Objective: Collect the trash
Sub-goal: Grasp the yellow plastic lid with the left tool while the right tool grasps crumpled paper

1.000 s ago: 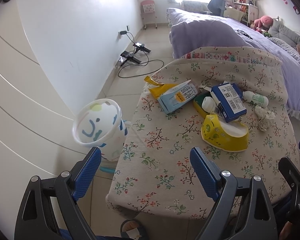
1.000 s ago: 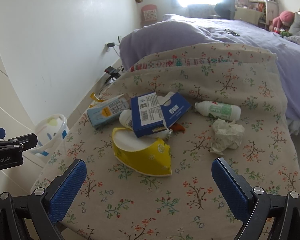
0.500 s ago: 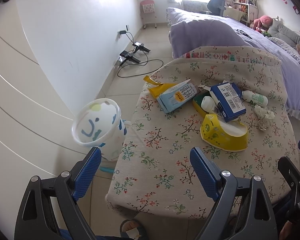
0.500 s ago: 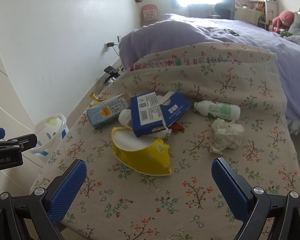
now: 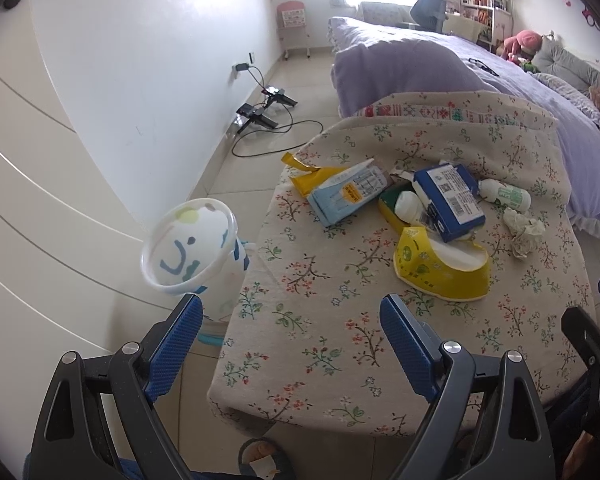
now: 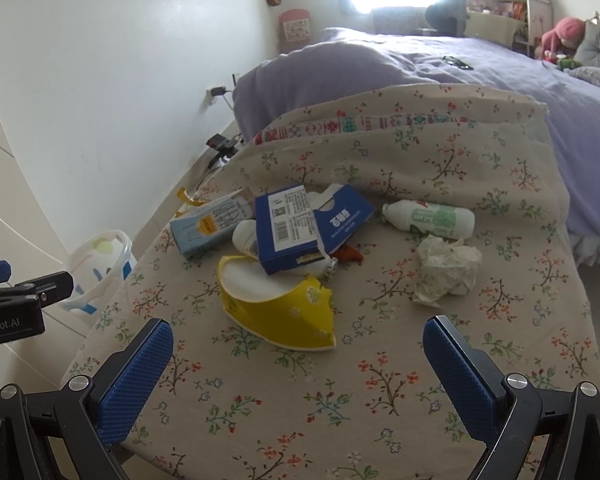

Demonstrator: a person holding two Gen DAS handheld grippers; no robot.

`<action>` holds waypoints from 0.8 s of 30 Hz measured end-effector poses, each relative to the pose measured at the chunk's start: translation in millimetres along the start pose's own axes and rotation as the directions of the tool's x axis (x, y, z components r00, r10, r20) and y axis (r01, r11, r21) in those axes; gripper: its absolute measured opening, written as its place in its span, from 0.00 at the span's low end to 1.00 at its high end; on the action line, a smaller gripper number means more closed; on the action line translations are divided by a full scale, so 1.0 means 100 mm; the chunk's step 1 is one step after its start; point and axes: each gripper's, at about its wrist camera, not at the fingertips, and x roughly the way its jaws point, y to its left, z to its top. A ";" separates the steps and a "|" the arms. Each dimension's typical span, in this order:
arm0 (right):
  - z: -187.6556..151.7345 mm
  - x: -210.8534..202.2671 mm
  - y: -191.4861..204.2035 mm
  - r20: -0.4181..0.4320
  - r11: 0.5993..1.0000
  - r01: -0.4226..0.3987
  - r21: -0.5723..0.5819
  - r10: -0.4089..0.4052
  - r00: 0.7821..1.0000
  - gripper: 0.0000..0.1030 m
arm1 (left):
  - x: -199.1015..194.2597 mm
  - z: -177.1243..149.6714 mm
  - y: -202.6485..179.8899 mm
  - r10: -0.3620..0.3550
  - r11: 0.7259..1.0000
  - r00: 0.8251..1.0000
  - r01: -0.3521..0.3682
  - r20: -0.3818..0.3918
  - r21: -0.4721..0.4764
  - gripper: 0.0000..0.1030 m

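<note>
Floral cloth (image 6: 440, 360) covers the table, with trash heaped mid-surface. Nearest is the yellow bowl (image 6: 278, 312), lying straight ahead of the right gripper (image 6: 296, 368), its long axis crosswise. Both that and the left gripper (image 5: 292, 344) gape wide, empty. The bin (image 5: 192, 248) stands left, off the table edge.

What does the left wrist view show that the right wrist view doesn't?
Only the left wrist view shows the trash bin's open mouth from above and the floor cable. Only the right wrist view shows the orange scrap beside the blue box. Both show the yellow paper bowl, crumpled tissue, white bottle, and open, empty fingers: left gripper, right gripper.
</note>
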 end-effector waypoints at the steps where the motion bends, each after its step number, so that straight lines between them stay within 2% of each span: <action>1: 0.00 -0.02 -0.02 0.001 1.000 0.002 0.003 -0.002 1.000 1.00 | 0.00 -0.01 -0.03 -0.013 1.000 1.000 0.013 -0.009 -0.002 0.89; 4: 0.01 -0.06 -0.15 0.001 1.000 0.015 0.020 -0.015 1.000 1.00 | -0.03 -0.01 -0.13 -0.063 0.998 0.997 0.063 -0.037 -0.018 0.89; 5: 0.02 -0.09 -0.23 0.001 0.999 0.018 0.038 -0.018 1.000 1.00 | -0.03 0.01 -0.17 -0.101 0.994 0.993 0.099 -0.061 -0.037 0.89; 9: 0.03 -0.15 -0.56 -0.034 0.991 0.038 0.131 -0.033 0.999 1.00 | 0.02 0.12 -0.31 -0.221 0.973 0.960 0.204 -0.174 -0.112 0.89; 12: 0.02 -0.19 -0.78 -0.067 0.978 0.043 0.203 -0.031 0.997 1.00 | -0.01 0.29 -0.49 -0.232 0.971 0.949 0.214 -0.215 -0.104 0.89; 14: 0.01 -0.24 -0.86 -0.073 0.966 0.027 0.256 -0.009 0.997 1.00 | 0.08 0.39 -0.53 -0.286 0.954 0.923 0.249 -0.257 -0.166 0.89; 15: 0.01 -0.25 -0.88 -0.074 0.960 0.019 0.278 0.002 0.997 1.00 | 0.18 0.43 -0.54 -0.326 0.937 0.905 0.271 -0.275 -0.220 0.89; 17: 0.02 -0.27 -0.89 -0.073 0.955 0.013 0.297 0.010 0.997 1.00 | 0.38 0.47 -0.57 -0.372 0.912 0.882 0.289 -0.288 -0.292 0.89; 21: -0.01 -0.24 -0.87 -0.108 0.947 0.042 0.319 -0.008 0.994 1.00 | 0.91 0.43 -0.68 -0.511 0.824 0.807 0.361 -0.295 -0.437 0.88; 22: -0.02 -0.24 -0.86 -0.116 0.945 0.045 0.325 -0.007 0.993 1.00 | 1.02 0.43 -0.71 -0.519 0.816 0.801 0.360 -0.299 -0.453 0.87; 24: -0.06 -0.23 -0.84 -0.128 0.942 0.056 0.332 -0.014 0.992 1.00 | 1.19 0.42 -0.76 -0.519 0.808 0.803 0.348 -0.293 -0.476 0.86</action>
